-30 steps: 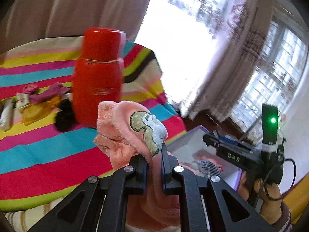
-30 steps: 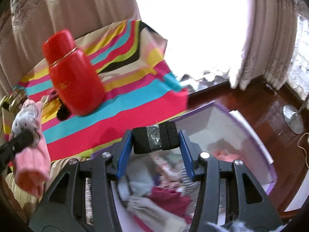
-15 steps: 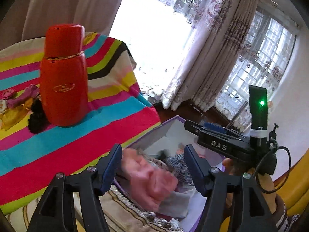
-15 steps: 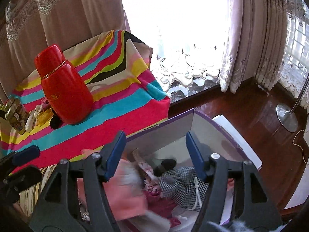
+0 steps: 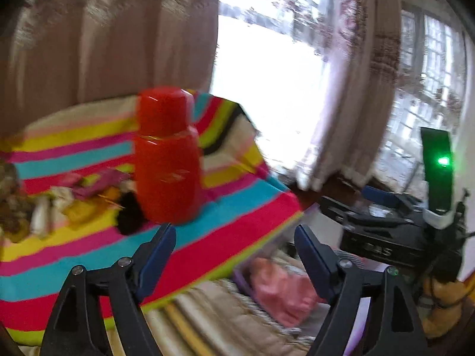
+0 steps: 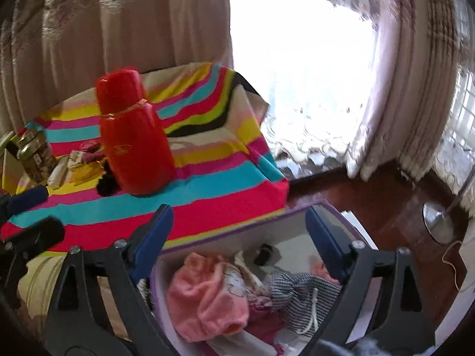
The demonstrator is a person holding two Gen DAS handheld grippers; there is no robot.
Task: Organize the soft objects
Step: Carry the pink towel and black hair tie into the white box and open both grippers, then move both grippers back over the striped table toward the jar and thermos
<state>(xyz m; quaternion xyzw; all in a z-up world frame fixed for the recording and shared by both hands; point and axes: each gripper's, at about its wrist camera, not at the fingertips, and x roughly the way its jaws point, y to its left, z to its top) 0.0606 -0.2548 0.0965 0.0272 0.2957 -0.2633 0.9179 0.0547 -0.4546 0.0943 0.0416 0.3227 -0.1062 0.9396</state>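
Observation:
A purple-rimmed box [image 6: 237,229] stands below the striped table edge with soft things in it. A pink fluffy cloth [image 6: 204,299] lies at its left, a checked cloth [image 6: 297,293] at its right, and a small black roll [image 6: 264,253] by the far wall. My right gripper [image 6: 239,219] hangs over the box, jaws opening, nothing between them. My left gripper [image 5: 234,237] is above the table edge and box corner, jaws also opening and empty. The pink cloth [image 5: 282,293] shows blurred beneath it. My left gripper [image 6: 32,213] also appears at the right wrist view's left edge.
A tall red thermos [image 6: 133,136] stands on the striped tablecloth [image 6: 207,184], with a jar [image 6: 35,157], wrappers and a black lump [image 5: 129,216] to its left. Curtains hang behind. A lamp base [image 6: 439,222] rests on the wooden floor at right.
The left gripper let go of the pink cloth and the right let go of the black roll; both now lie in the box. Both grippers rose and their jaws spread wider.

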